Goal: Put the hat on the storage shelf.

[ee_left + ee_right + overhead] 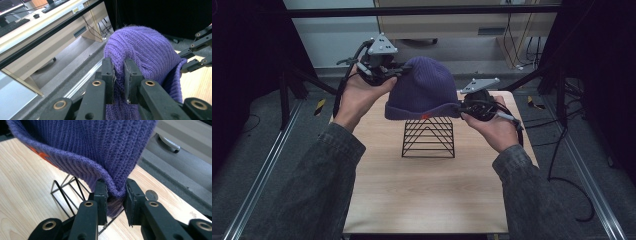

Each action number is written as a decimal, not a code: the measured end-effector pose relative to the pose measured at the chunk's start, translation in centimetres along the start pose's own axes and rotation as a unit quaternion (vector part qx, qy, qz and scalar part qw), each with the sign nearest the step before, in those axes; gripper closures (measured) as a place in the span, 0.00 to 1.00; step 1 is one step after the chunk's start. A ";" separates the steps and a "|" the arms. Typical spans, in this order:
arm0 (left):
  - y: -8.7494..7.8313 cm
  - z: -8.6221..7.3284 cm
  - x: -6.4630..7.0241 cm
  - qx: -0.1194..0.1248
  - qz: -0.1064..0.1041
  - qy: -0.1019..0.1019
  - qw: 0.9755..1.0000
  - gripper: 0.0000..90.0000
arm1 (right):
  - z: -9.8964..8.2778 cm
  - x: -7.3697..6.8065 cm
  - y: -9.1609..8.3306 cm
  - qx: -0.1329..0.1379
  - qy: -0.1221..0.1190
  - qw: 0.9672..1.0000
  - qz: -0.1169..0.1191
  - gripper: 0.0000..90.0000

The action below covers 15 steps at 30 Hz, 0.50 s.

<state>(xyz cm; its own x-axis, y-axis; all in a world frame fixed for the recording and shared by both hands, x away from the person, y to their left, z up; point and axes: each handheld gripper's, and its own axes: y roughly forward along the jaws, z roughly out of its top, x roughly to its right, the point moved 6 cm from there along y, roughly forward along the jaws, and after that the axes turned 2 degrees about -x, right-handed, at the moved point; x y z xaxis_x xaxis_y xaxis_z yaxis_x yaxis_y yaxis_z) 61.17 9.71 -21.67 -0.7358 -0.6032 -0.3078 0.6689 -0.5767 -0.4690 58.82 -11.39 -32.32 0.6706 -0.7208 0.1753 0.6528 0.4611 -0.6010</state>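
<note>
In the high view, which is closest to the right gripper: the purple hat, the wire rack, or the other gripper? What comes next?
1. Purple hat: its brim is pinched in the right gripper.
2. Wire rack: just left, under the hat.
3. Left gripper: farthest, across the hat.

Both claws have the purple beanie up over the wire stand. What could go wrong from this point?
The left claw pinches only a thin fold of the beanie near its crown, so the knit might slip out or stretch. The right claw grips the folded cuff just above the wire stand; lowering unevenly could snag the knit on its wires or tip the light stand on the table.
</note>
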 end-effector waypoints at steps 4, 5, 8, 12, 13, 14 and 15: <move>0.9 -0.4 0.2 -0.005 0.002 0.001 1.000 0.89 | -0.5 -0.1 0.7 -0.013 -0.003 1.000 0.001 0.82; 0.9 -0.4 0.2 -0.005 0.002 0.001 1.000 0.89 | -0.6 -0.2 0.8 -0.017 -0.003 1.000 0.003 0.82; 1.3 -1.0 0.2 -0.012 -0.003 -0.007 1.000 0.89 | -0.9 -0.3 1.2 -0.024 -0.004 1.000 0.007 0.82; 1.8 -1.3 0.4 -0.017 -0.006 -0.009 1.000 0.89 | -1.4 -0.2 1.5 -0.037 -0.006 0.999 0.009 0.82; 1.8 -1.3 0.4 -0.017 -0.006 -0.009 1.000 0.89 | -1.5 -0.2 1.6 -0.041 -0.007 0.999 0.010 0.82; 2.1 -1.5 0.5 -0.021 -0.007 -0.006 1.000 0.89 | -1.6 -0.2 1.7 -0.043 -0.007 0.999 0.012 0.82; 2.1 -1.5 0.5 -0.021 -0.007 -0.006 1.000 0.89 | -1.6 -0.2 1.7 -0.043 -0.007 0.999 0.012 0.82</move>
<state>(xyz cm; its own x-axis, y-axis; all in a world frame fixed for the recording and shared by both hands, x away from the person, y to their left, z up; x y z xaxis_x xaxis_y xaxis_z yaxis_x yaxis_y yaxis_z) 62.03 8.99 -24.05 -0.7434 -0.6023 -0.2907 0.6536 -0.5619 -0.5070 59.21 -11.32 -34.63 0.6913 -0.7021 0.1709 0.6043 0.4321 -0.6694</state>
